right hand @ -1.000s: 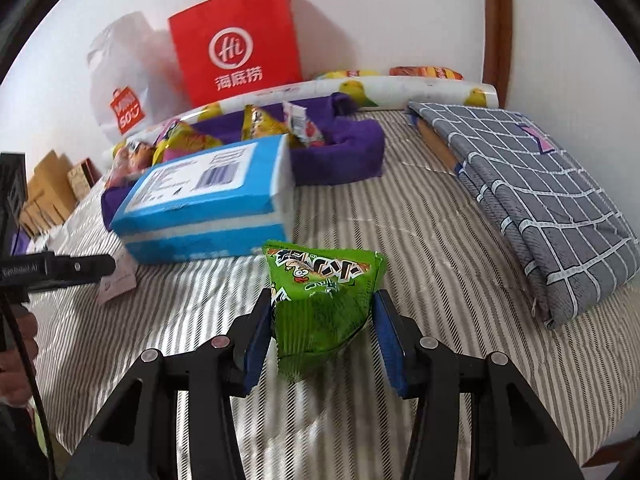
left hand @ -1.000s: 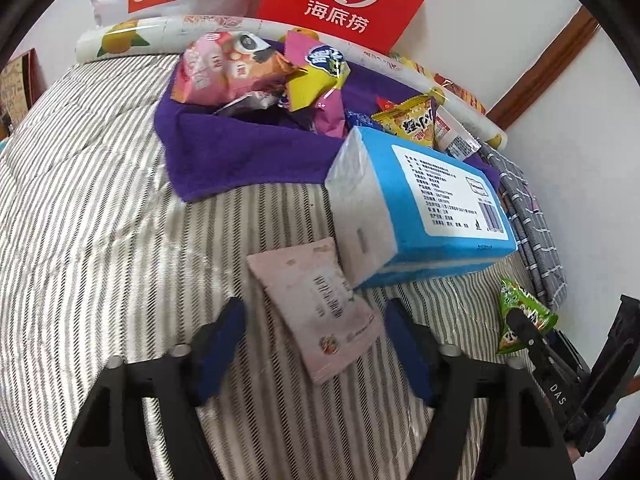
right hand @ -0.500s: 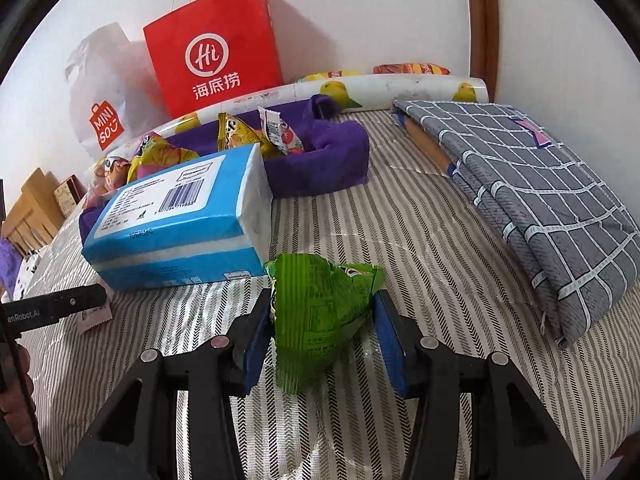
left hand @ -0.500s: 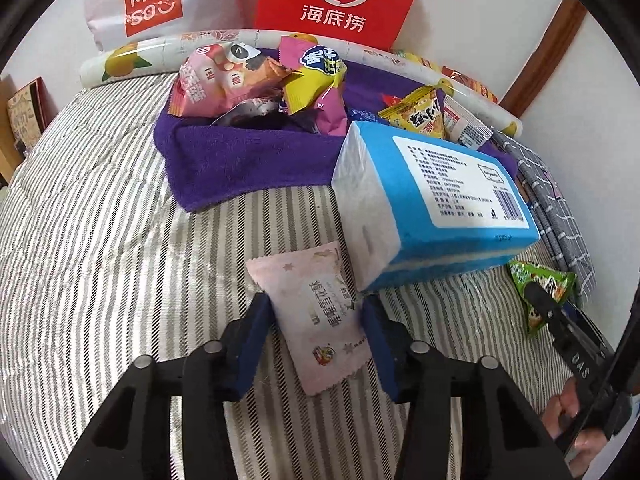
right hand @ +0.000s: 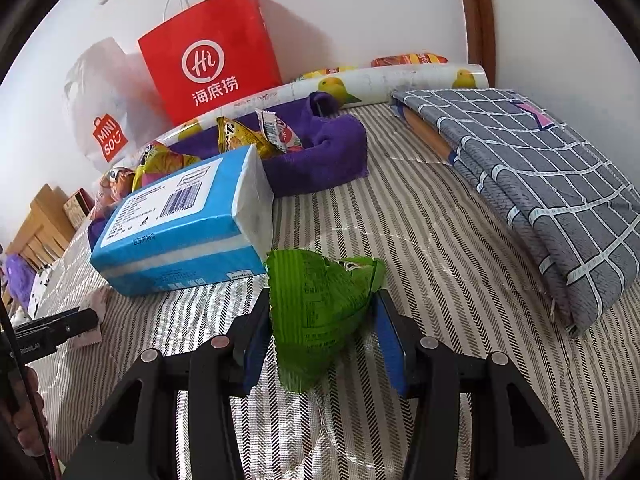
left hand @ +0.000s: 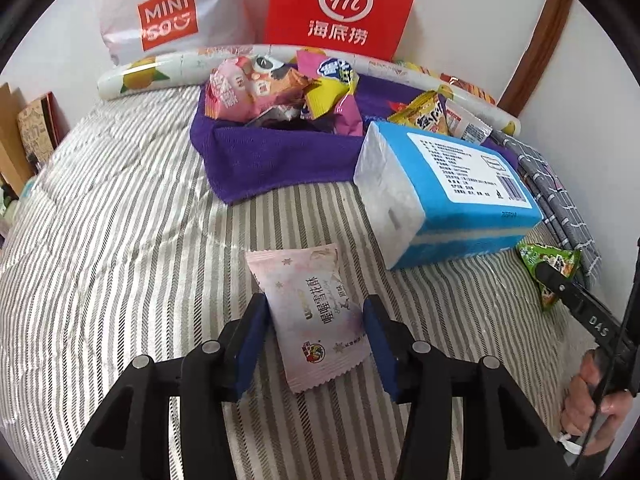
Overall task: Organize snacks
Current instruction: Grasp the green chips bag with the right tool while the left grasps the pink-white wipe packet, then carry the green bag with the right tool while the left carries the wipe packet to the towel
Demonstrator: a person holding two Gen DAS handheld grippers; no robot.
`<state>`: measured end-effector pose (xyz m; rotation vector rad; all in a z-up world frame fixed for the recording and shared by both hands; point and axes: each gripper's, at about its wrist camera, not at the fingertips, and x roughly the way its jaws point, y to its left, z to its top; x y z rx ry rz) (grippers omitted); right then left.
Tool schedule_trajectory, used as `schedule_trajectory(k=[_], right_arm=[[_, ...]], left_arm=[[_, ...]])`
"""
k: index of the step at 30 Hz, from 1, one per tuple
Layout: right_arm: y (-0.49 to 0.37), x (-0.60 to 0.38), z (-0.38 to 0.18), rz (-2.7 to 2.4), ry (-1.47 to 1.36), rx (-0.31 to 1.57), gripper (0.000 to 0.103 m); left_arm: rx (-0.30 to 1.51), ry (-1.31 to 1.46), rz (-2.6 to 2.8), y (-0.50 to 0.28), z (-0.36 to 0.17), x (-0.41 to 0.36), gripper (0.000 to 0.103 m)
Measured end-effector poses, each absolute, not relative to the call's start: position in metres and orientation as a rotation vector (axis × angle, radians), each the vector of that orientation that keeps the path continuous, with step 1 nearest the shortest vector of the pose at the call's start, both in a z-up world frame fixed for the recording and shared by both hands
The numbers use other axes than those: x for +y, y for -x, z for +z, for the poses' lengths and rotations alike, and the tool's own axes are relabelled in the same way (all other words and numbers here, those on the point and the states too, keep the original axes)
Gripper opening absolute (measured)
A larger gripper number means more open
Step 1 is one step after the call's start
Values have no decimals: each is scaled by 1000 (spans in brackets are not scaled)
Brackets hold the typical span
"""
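A pale pink snack packet (left hand: pixel 314 312) lies on the striped bed between the blue pads of my left gripper (left hand: pixel 316 326), which is shut on it. My right gripper (right hand: pixel 322 326) is shut on a green snack bag (right hand: pixel 320 296), held just above the bed; the bag also shows in the left wrist view (left hand: pixel 550 264). A purple towel basket (left hand: pixel 276 156) holds several snack packets (left hand: pixel 240 90) behind; it also shows in the right wrist view (right hand: pixel 324 156).
A blue tissue pack (left hand: pixel 452 188) lies between the grippers and the basket, also in the right wrist view (right hand: pixel 188 220). A red paper bag (left hand: pixel 340 4), a white Miniso bag (left hand: pixel 164 16) and a rolled mat (right hand: pixel 384 80) stand against the wall. A folded grey checked cloth (right hand: pixel 540 176) lies on the right.
My left gripper has closed from wide open onto the pink packet and turned it over. My right gripper has kept its hold on the green bag, which has tilted to show its back.
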<state>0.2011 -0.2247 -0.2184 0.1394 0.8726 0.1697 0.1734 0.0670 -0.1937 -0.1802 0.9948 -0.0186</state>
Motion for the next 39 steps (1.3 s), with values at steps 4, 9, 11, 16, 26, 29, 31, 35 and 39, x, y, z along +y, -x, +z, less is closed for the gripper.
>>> schedule_trajectory(k=[4, 9, 11, 16, 26, 29, 31, 35, 39], right_arm=[[-202, -227, -219, 175, -149, 884, 49], [-202, -224, -219, 168, -130, 887, 49], [-202, -223, -220, 165, -120, 889, 49], [-203, -222, -220, 161, -110, 891, 49], [-205, -218, -221, 153, -81, 903, 50], [-204, -216, -221, 146, -64, 903, 50], [-204, -215, -221, 143, -58, 904, 50], [-205, -215, -221, 141, -52, 901, 50], [-203, -216, -220, 145, -53, 892, 48]], left_arm=[[960, 121, 5, -174, -196, 59, 48], [960, 68, 34, -179, -197, 54, 49], [962, 53, 42, -180, -198, 52, 49], [955, 82, 31, -179, -198, 55, 49], [924, 228, 6, -174, -197, 77, 35], [913, 311, -20, -170, -198, 90, 33], [915, 315, -13, -167, -195, 93, 33], [905, 332, -18, -160, -186, 97, 33], [906, 333, -25, -156, -178, 96, 33]])
